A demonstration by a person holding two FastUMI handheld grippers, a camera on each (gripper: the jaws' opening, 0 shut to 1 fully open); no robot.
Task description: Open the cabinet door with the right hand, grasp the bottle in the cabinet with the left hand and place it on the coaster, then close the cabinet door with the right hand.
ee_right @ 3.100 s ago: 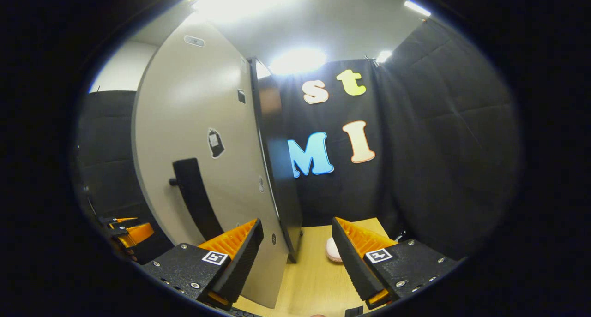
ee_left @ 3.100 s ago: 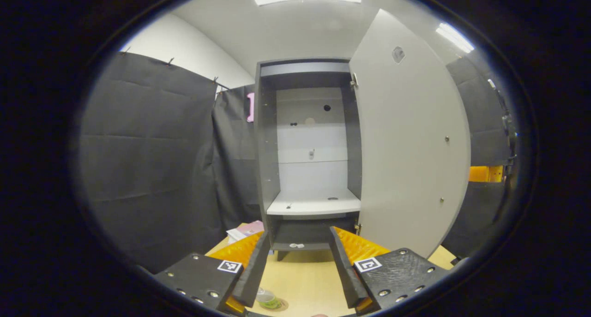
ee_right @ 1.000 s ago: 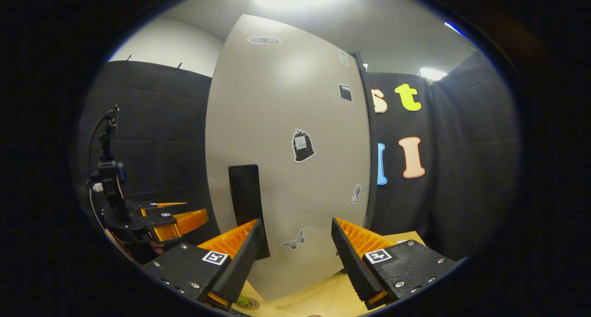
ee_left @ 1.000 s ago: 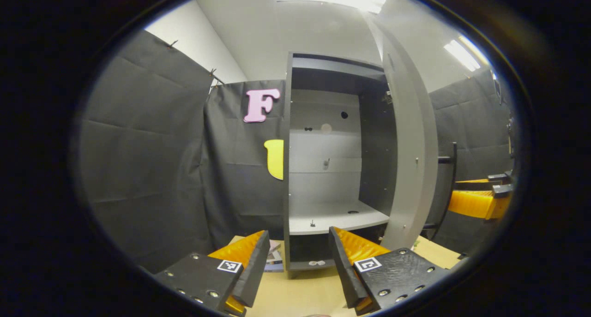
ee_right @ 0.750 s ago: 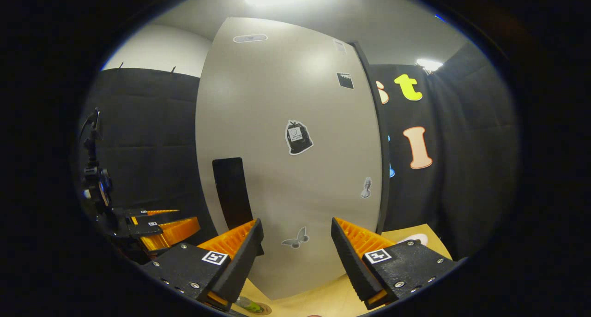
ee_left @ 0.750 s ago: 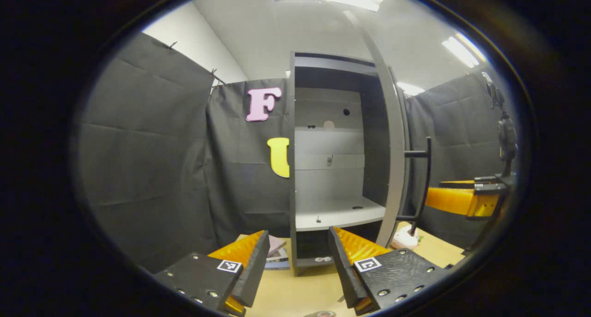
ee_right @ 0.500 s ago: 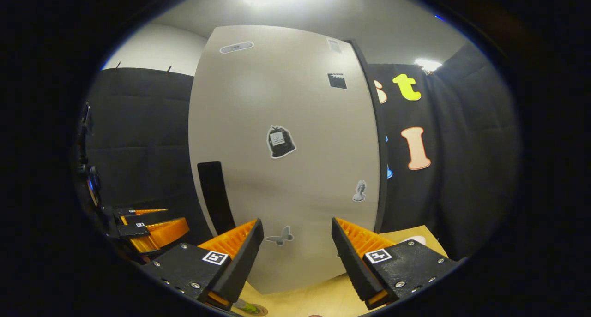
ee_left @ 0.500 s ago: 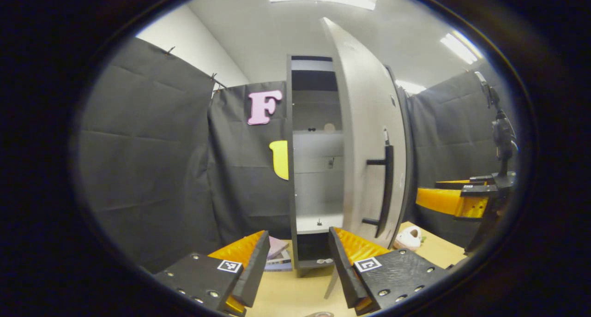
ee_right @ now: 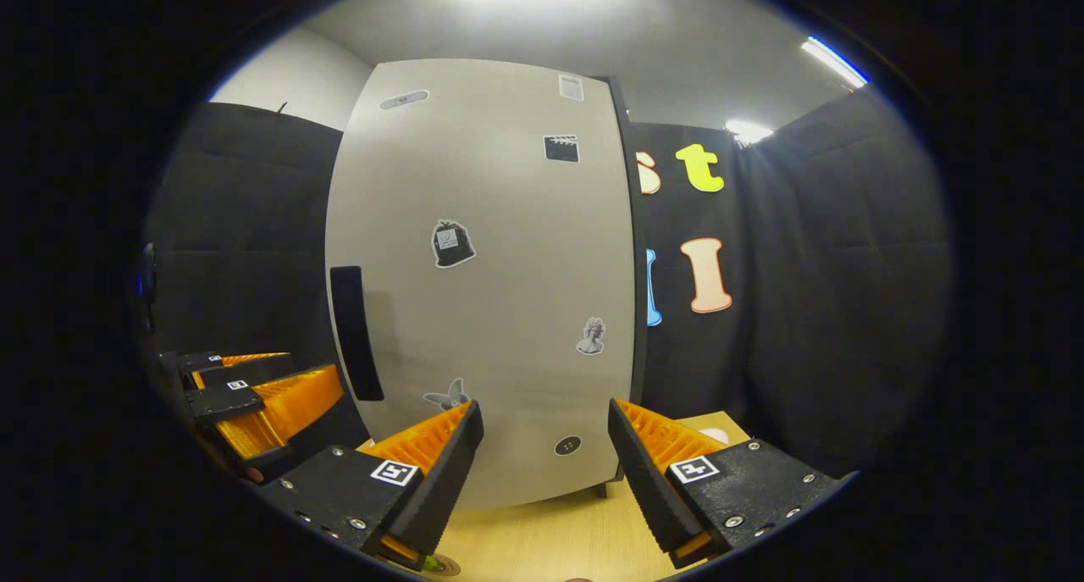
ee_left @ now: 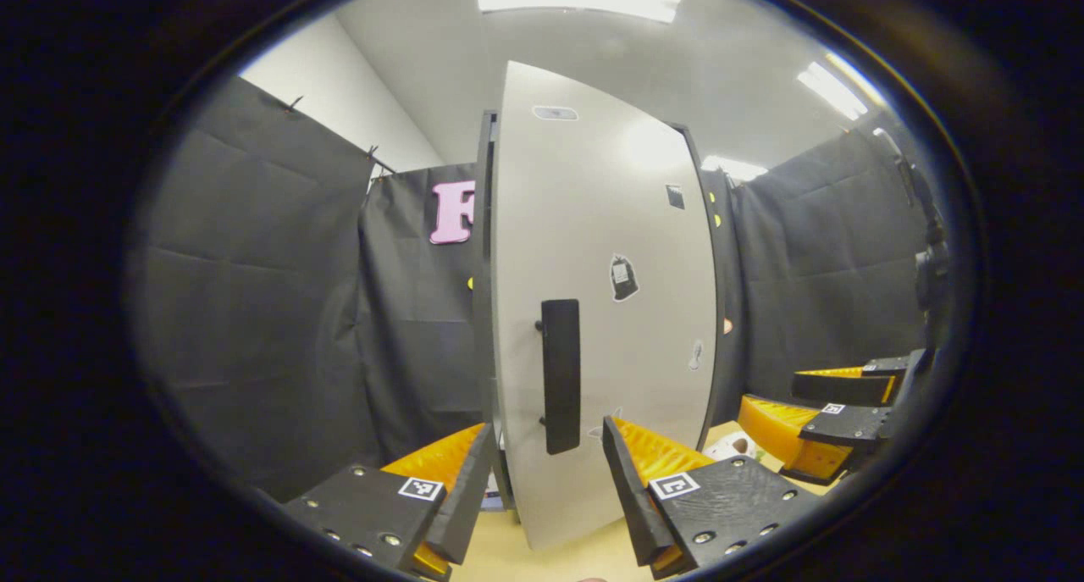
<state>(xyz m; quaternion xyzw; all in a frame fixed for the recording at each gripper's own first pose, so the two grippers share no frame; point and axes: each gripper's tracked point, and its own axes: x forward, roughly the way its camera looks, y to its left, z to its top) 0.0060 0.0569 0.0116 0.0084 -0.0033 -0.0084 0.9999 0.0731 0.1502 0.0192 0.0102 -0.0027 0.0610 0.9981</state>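
Cabinet door (ee_right: 483, 277): rigid flat panel, nearly shut against the cabinet; likely swings lightly; best taken by its black vertical handle (ee_left: 560, 376). Right gripper (ee_right: 542, 455): jaws apart, empty. Left gripper (ee_left: 542, 472): likewise apart, empty.

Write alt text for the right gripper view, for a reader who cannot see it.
A pale grey cabinet door, nearly shut, with a black handle and small stickers, faces the open, empty right claw. The left claw shows at far left, above a wooden table.
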